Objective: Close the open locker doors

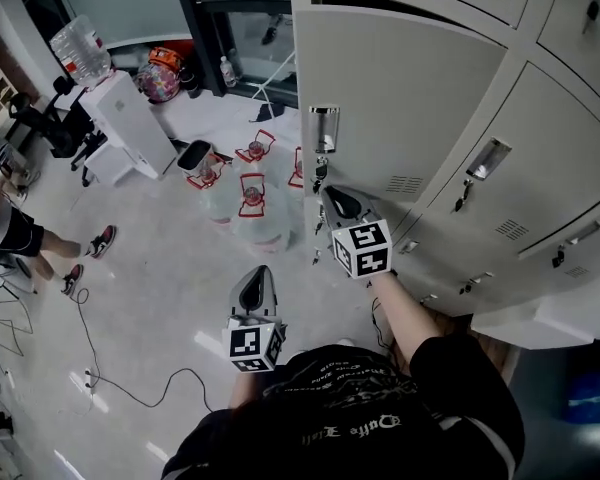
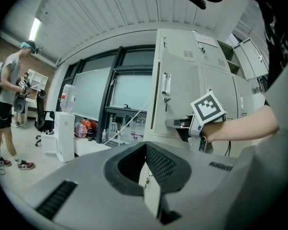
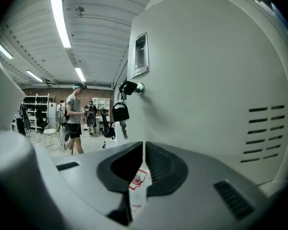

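A grey locker door stands swung out from the locker bank, with a recessed metal handle and a bunch of keys hanging from its lock. My right gripper is shut with nothing in it. It points at the door's lower free edge, just below the keys, and I cannot tell whether it touches. In the right gripper view the door fills the right side, and the handle and keys sit above my gripper. My left gripper hangs shut and empty over the floor, left of the door.
Several large water jugs stand on the floor behind the open door, beside a white water dispenser. A black cable runs across the floor. A person stands at the far left. Another door juts out at lower right.
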A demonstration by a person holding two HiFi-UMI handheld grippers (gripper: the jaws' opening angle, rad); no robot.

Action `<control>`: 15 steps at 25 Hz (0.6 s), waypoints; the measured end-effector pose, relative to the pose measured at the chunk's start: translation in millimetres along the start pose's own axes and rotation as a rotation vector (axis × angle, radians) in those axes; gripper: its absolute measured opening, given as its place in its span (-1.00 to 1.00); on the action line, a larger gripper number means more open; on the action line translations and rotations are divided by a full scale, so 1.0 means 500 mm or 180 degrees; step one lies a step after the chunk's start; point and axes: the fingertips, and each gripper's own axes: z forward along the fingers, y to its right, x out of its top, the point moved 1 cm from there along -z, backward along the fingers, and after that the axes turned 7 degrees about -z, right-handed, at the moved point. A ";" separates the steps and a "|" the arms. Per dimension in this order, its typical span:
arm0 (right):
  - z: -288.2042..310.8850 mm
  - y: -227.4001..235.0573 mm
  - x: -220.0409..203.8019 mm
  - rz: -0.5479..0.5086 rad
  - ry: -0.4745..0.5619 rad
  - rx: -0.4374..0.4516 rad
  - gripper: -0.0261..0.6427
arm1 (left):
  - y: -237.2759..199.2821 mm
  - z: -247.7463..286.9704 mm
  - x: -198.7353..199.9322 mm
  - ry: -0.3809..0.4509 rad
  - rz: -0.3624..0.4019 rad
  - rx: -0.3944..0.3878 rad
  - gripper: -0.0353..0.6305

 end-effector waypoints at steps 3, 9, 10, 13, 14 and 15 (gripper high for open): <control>0.006 0.029 -0.004 0.0051 -0.0024 -0.0087 -0.86 | -0.003 0.002 -0.001 0.0007 -0.0010 0.0032 -0.87; 0.014 0.082 -0.008 0.0099 -0.0056 -0.0238 -0.86 | -0.013 0.009 -0.002 -0.0001 -0.0027 0.0098 -0.87; 0.014 0.089 -0.007 0.0097 -0.0057 -0.0258 -0.86 | -0.013 0.010 -0.002 -0.0004 -0.0022 0.0100 -0.87; 0.016 0.107 -0.005 0.0096 -0.0057 -0.0309 -0.86 | -0.011 0.013 -0.001 -0.0004 -0.0020 0.0097 -0.87; 0.017 0.111 -0.004 0.0101 -0.0057 -0.0322 -0.86 | -0.010 0.014 -0.001 -0.0004 -0.0023 0.0095 -0.87; 0.018 0.116 -0.004 0.0103 -0.0058 -0.0334 -0.86 | -0.009 0.015 -0.001 -0.0005 -0.0023 0.0094 -0.87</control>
